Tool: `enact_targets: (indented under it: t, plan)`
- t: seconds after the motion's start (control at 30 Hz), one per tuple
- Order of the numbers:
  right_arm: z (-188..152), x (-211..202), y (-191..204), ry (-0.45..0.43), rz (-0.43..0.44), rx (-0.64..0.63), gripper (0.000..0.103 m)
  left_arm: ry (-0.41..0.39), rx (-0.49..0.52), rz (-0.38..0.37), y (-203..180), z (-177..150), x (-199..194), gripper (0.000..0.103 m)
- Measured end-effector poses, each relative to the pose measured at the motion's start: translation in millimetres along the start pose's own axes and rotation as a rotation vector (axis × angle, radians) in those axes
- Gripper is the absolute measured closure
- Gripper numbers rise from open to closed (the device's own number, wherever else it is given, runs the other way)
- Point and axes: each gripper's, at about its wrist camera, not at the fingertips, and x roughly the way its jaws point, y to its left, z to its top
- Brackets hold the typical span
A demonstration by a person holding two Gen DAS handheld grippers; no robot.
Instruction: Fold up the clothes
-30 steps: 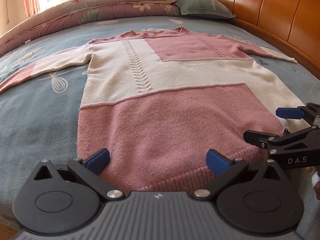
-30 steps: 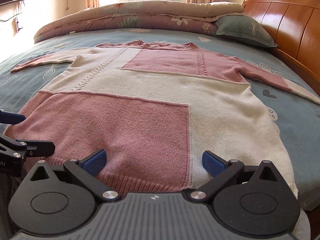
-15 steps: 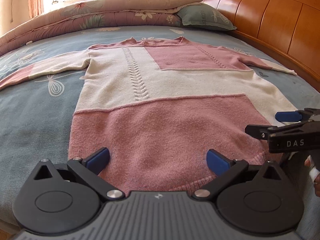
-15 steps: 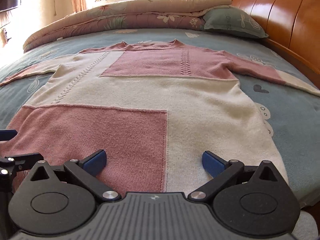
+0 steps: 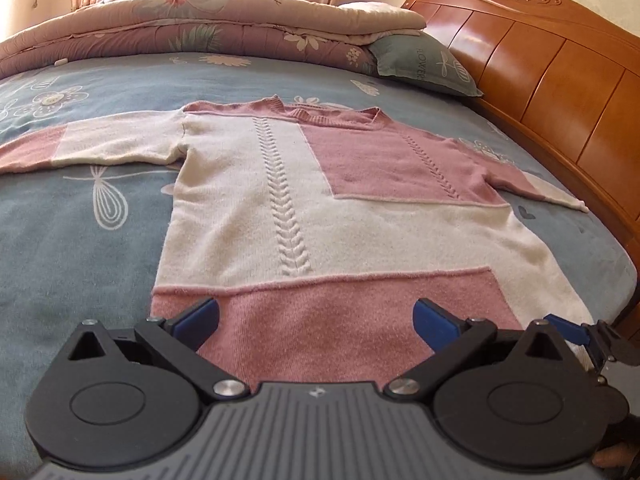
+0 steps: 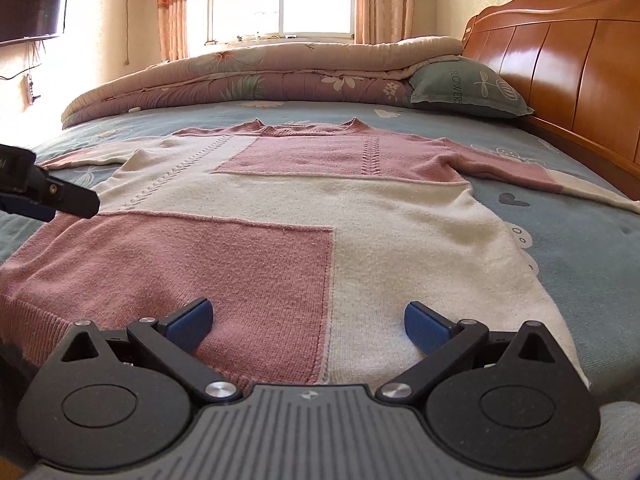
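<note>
A pink and cream knitted sweater (image 5: 340, 216) (image 6: 320, 216) lies flat and face up on the bed, sleeves spread to both sides, hem toward me. My left gripper (image 5: 316, 318) hovers open above the pink lower-left part of the sweater, nothing between its blue pads. Over the hem, where pink meets cream, my right gripper (image 6: 308, 320) is open and holds nothing. The right gripper's fingers (image 5: 588, 336) show at the lower right of the left wrist view; the left gripper's fingers (image 6: 52, 200) show at the left edge of the right wrist view.
The bed has a blue patterned sheet (image 5: 80, 240). A folded floral quilt (image 6: 260, 76) and a grey-green pillow (image 6: 468, 84) lie at its far end. A wooden headboard (image 6: 568, 72) runs along the right side. A window with curtains (image 6: 280, 0) is behind.
Both grippers have risen and tilted up, so more of the room and headboard shows. The left one has moved forward over the pink panel. The sweater has not moved.
</note>
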Motion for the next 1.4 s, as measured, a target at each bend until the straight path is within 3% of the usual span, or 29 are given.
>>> enact_targets:
  t: [0.13,0.23,0.4,0.53,0.9,1.1,1.2,1.4]
  plan:
    - [-1.1,0.4,1.2,-0.009,-0.005,-0.001,0.000,0.027,-0.060,-0.018,18.0,26.1,35.5,0.001]
    - [-1.0,0.1,1.5,-0.007,-0.008,0.000,0.000,0.070,-0.097,-0.037,27.3,18.9,47.7,0.001]
    - [-1.9,0.5,3.7,-0.013,-0.022,0.003,0.000,0.008,-0.015,-0.036,18.3,-19.6,14.0,0.001]
    - [-1.7,-0.6,3.8,-0.006,-0.030,0.009,0.000,0.024,0.010,-0.058,10.5,-36.5,-9.7,0.001]
    - [2.3,-8.0,0.4,0.044,-0.035,0.041,0.000,-0.007,-0.113,-0.062,17.1,-21.9,10.3,0.001]
    - [13.0,-15.6,-6.6,0.101,-0.013,0.039,0.000,0.009,-0.035,-0.024,8.1,-24.9,10.5,0.001]
    - [21.8,-16.6,-25.8,0.052,-0.049,0.090,0.000,0.001,-0.021,-0.010,5.1,-27.5,10.8,0.001]
    - [16.2,-7.6,-58.9,0.123,-0.114,0.182,0.000,-0.001,-0.046,-0.020,8.3,-29.2,6.9,0.001]
